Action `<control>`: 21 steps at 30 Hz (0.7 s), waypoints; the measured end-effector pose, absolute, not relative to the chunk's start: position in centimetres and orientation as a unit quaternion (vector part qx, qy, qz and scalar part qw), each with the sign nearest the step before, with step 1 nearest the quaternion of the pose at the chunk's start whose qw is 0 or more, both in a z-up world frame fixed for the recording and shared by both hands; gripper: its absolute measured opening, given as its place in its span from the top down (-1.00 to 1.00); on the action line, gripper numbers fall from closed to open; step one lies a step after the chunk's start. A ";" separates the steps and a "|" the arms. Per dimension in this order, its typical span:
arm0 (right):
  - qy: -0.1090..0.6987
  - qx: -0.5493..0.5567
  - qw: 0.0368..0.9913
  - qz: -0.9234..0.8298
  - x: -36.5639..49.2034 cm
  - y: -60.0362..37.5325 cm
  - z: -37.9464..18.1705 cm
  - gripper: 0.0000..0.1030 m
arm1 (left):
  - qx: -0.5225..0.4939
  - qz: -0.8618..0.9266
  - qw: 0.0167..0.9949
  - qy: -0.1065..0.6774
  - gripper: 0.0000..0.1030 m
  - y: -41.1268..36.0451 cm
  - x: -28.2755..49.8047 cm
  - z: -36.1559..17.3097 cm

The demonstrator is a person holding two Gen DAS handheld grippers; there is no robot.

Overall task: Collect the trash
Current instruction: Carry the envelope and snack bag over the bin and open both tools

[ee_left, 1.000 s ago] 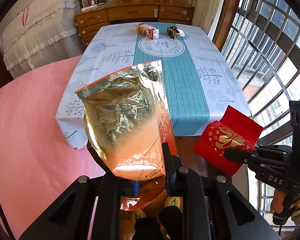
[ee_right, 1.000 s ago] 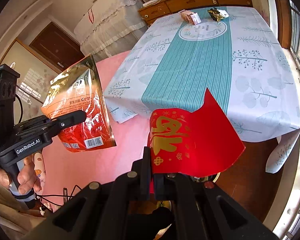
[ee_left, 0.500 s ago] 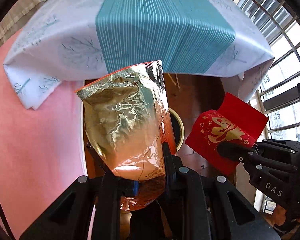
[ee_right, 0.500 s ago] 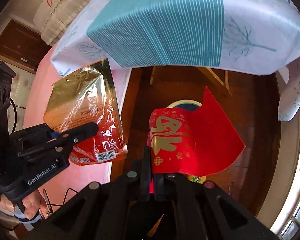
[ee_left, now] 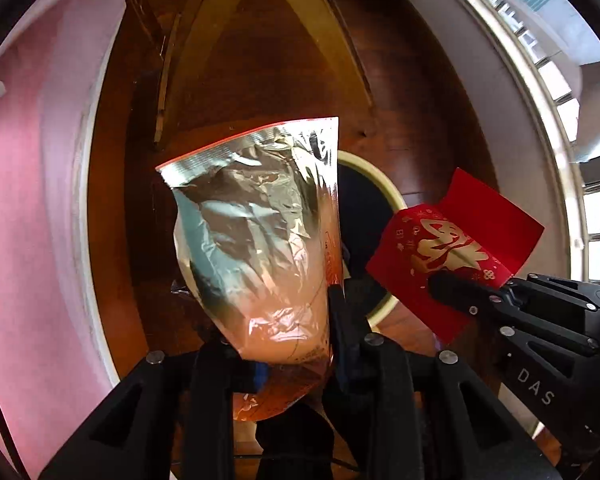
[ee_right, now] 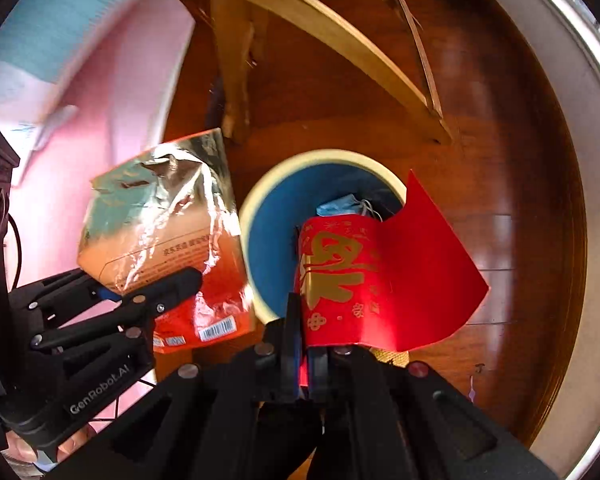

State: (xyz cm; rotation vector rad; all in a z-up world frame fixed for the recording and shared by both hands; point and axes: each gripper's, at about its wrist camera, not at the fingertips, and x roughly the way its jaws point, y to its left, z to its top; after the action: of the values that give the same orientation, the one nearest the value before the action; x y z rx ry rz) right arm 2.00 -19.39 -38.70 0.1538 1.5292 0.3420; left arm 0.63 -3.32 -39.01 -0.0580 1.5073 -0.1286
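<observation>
My left gripper (ee_left: 256, 292) holds a crumpled foil snack bag (ee_left: 260, 232) with an orange lower half. Its jaws are opening, with the bag still between them. That bag (ee_right: 160, 216) hangs just left of a round bin (ee_right: 260, 196) with a cream rim and blue liner. My right gripper (ee_right: 304, 320) is shut on a red envelope (ee_right: 380, 272) with gold print, held over the bin's mouth. In the left wrist view the bin (ee_left: 384, 184) shows behind the bag, and the right gripper (ee_left: 436, 280) pinches the envelope (ee_left: 452, 248) beside it. A blue face mask (ee_right: 340, 206) lies inside the bin.
The bin stands on a dark wooden floor (ee_right: 500, 160) beneath pale wooden table legs (ee_right: 340, 40). Pink cloth (ee_left: 20, 200) hangs along the left. A white window base (ee_left: 500, 100) curves along the right. A person's hand (ee_right: 20, 448) grips the left tool.
Both grippers have dropped from above the tabletop to below its edge, down towards the bin. The table has slid out of view. The bag and envelope stay held.
</observation>
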 end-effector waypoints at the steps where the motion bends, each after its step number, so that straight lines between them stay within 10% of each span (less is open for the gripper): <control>1: 0.691 0.068 0.704 0.153 2.3 -19.2 -39.4 0.96 | -0.024 -0.054 0.725 0.686 0.49 -3.3 0.8 -39.9; 6: 0.702 0.053 0.694 0.153 3.1 -19.1 -41.6 0.96 | -0.033 -0.040 0.707 0.705 -0.18 -3.4 1.6 -43.6; 21: 0.724 0.020 0.670 0.164 5.2 -15.7 -44.4 0.92 | -0.062 0.028 0.721 0.690 -0.53 0.4 0.8 -43.0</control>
State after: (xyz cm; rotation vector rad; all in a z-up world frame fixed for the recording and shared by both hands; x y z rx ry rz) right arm 5.18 -15.69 -44.36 0.0448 1.6311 0.3705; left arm 0.77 0.41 -42.97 -0.1373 1.5244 0.0614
